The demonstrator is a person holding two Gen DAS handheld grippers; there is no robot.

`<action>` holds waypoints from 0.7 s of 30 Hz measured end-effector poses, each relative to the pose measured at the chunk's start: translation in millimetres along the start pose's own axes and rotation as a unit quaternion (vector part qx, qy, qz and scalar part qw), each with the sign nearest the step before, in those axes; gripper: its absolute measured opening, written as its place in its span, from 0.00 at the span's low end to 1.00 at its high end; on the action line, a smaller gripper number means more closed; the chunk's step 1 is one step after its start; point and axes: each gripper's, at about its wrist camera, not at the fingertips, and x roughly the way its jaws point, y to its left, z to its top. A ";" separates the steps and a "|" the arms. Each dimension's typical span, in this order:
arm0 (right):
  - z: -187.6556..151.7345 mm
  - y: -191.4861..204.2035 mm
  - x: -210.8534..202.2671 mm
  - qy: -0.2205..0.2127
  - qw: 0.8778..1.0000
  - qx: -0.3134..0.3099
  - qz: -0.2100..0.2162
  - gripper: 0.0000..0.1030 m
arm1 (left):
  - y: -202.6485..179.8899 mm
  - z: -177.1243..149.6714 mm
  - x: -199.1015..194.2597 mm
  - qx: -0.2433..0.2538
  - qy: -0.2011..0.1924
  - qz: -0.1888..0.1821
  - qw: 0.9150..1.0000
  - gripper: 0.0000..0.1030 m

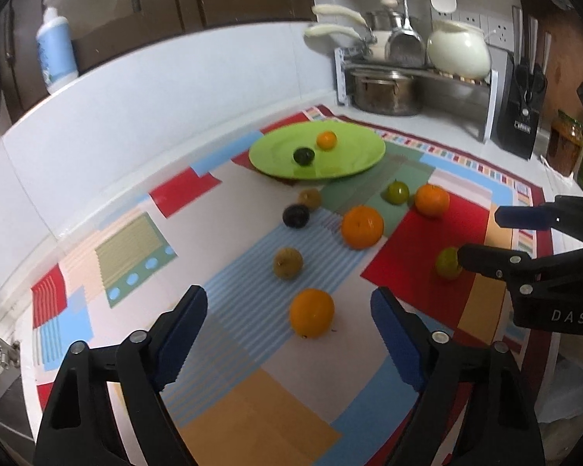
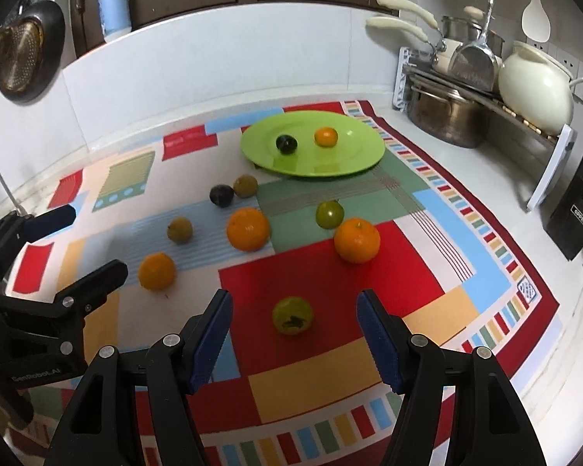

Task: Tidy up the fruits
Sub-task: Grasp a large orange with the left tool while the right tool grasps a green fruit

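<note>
A green plate at the back of the patterned cloth holds a small orange and a dark fruit. Several fruits lie loose on the cloth: oranges, brownish ones, a dark one and green ones. My left gripper stands open just above the cloth, an orange lying between and just beyond its fingertips, untouched. My right gripper is open too, with a yellow-green fruit between its tips and clear of both pads.
A dish rack with pots and a cream pot stands back right, a knife block beside it. A soap bottle sits on the rear ledge. Each gripper shows at the edge of the other's view.
</note>
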 end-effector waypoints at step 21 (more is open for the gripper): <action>-8.6 -4.8 40.1 0.052 0.998 0.012 0.028 0.37 | -4.8 -9.8 50.1 -0.012 0.076 -0.044 0.996 0.45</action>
